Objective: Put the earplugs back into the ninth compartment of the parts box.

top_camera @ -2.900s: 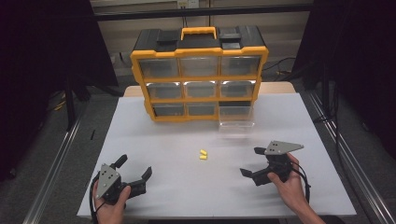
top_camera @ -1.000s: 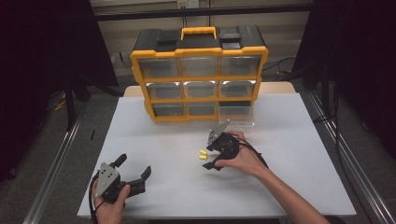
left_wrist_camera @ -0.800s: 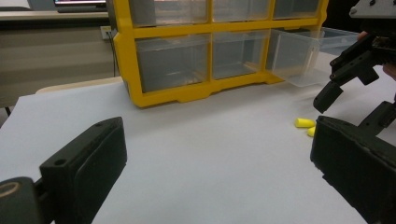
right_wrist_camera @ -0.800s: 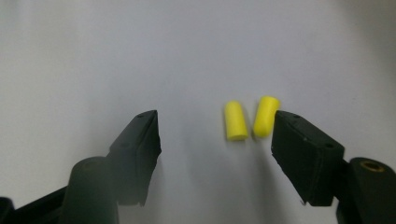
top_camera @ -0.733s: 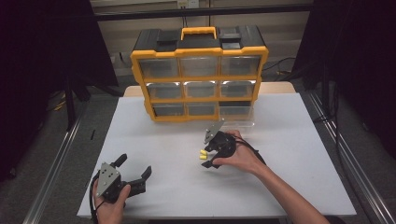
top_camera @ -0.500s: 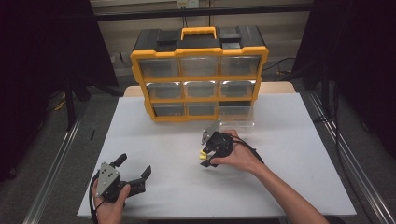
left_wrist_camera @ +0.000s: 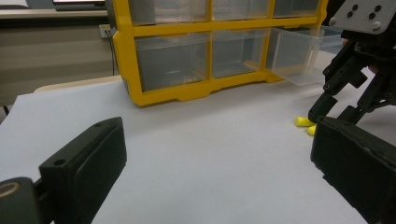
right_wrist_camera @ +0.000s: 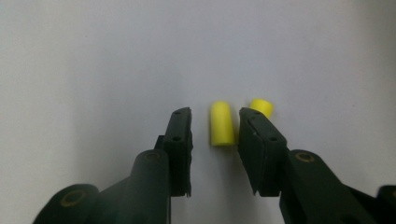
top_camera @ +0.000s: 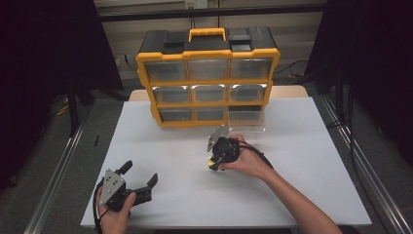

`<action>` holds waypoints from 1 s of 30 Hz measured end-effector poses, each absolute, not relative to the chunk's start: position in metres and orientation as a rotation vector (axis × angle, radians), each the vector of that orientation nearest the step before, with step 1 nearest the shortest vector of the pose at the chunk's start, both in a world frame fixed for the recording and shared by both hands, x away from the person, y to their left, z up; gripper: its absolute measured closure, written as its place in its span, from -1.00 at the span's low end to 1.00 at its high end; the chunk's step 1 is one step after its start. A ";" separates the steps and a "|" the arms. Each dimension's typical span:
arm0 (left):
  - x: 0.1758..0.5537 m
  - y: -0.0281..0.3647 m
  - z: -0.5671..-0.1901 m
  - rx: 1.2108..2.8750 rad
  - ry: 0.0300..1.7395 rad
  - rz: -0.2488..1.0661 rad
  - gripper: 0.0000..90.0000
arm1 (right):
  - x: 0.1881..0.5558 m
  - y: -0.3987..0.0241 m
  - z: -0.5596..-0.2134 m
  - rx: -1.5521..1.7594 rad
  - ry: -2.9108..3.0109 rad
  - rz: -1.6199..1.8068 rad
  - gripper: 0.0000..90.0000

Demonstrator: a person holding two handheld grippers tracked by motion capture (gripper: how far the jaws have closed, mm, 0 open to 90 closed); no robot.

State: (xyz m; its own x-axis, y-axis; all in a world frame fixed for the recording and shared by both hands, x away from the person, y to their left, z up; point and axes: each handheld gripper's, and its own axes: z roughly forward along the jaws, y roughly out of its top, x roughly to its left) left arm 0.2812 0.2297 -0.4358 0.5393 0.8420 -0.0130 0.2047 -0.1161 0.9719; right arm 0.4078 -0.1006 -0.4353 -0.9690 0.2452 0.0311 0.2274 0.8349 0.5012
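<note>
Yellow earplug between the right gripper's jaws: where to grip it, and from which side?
Grip the earplug across its middle, coming straight down from above. It lies flat on the table, long axis in line with the right gripper, whose jaws flank its curved sides. They have been closing, gap still on the left. A second earplug lies outside the jaw.

High view: table (top_camera: pixel 302 126) bright white under even overhead light, surroundings at left and right edges near black. Glare on clear drawers of organiser (top_camera: pixel 208 53), middle row. Left gripper view: near jaws soft, out of focus; background sharp. Right gripper view: overall soft; jaws blurred low in frame, vignette at corners, faint shadows beside earplugs (right_wrist_camera: pixel 222 123).
</note>
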 end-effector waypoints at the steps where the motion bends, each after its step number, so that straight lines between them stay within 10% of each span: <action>1: 0.281 0.230 -0.436 1.631 0.903 0.693 -0.92 | 0.408 -0.100 -0.436 0.387 2.976 0.800 0.49; 30: 0.281 0.230 -0.436 1.630 0.906 0.690 -0.92 | 0.408 -0.111 -0.429 0.409 2.931 0.887 0.79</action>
State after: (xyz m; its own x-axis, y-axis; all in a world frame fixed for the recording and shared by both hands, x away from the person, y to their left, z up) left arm 0.2813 0.2296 -0.4362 0.5388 0.8423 -0.0166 0.2078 -0.1137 0.9715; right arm 0.4084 -0.1108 -0.4289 -0.9636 0.2659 0.0262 0.2358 0.8002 0.5514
